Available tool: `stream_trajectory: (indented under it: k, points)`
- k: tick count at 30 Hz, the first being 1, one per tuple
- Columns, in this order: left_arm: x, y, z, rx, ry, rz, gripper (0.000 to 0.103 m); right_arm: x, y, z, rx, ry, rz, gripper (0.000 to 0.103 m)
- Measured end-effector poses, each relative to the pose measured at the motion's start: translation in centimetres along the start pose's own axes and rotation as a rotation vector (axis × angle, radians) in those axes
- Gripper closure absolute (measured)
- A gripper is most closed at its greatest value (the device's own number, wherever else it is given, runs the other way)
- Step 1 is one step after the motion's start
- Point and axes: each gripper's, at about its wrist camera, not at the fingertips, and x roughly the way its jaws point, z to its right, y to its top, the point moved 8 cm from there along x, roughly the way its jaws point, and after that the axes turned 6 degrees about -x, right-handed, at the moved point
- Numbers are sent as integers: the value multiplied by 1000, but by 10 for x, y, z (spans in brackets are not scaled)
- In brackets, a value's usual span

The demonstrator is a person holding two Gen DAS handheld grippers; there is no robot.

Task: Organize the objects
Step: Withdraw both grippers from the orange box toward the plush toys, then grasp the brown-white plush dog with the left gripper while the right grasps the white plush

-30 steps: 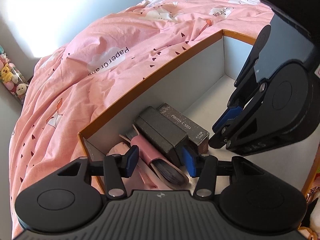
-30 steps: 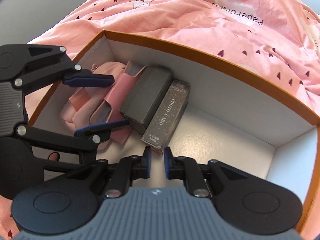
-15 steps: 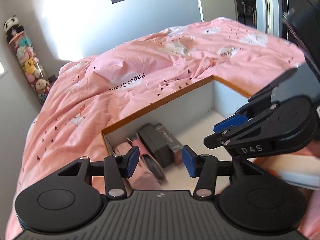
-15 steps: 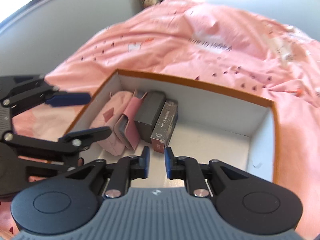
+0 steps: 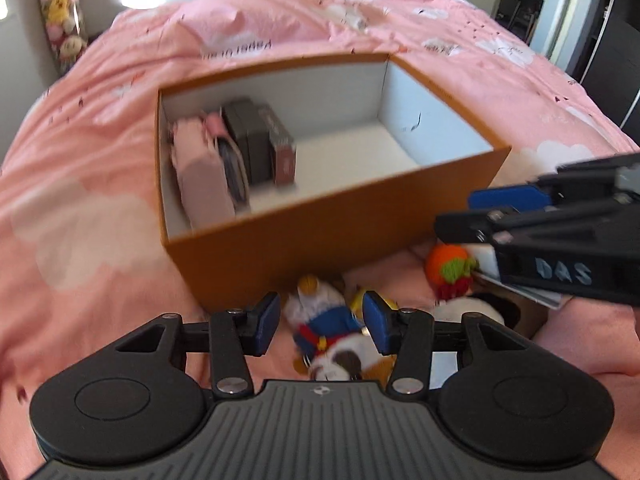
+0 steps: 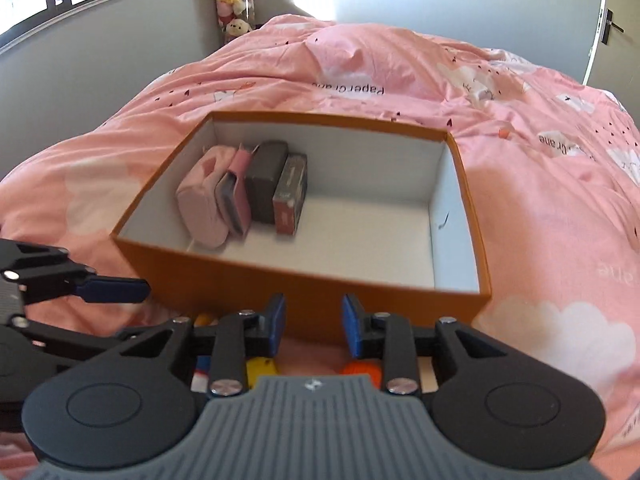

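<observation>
An open orange box (image 5: 304, 236) (image 6: 304, 292) sits on the pink bed. At its left end stand a pink pouch (image 6: 202, 208), a pink case (image 6: 234, 200), a dark grey box (image 6: 266, 184) and a brown photo-card box (image 6: 290, 196). Small plush toys (image 5: 324, 320) and an orange knitted toy (image 5: 450, 266) lie on the bed in front of the box. My left gripper (image 5: 318, 322) is open over the plush toys. My right gripper (image 6: 314, 328) is open and empty, above the toys, near the box's front wall.
The pink quilt (image 6: 540, 184) covers the whole bed. A tall tube of plush toys (image 6: 232, 0) stands by the far wall. A door (image 6: 616, 24) is at the far right. The right half of the box (image 6: 368, 236) holds nothing.
Both grippers have pulled back out of the box toward me. The right gripper has opened from nearly shut. The toys in front of the box have come into view.
</observation>
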Motion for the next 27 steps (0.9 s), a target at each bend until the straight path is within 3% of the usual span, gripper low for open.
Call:
stream_trajectory:
  k: [6,13,18,27]
  points:
    - [5,-18,-4,-76,-32,-60,47,-2,-43,-17,47,27,-134,65]
    - [12,-29,-5,-160,-96,-112,47,-11,-61,-6,155,-14,-173,55]
    - [25,-35,-10,-227,-112,-154,46,3,-81,-2,278,78,-259,55]
    - [43,-39,-13,-291,-136,-198,33,24,-97,-3,364,148,-341,40]
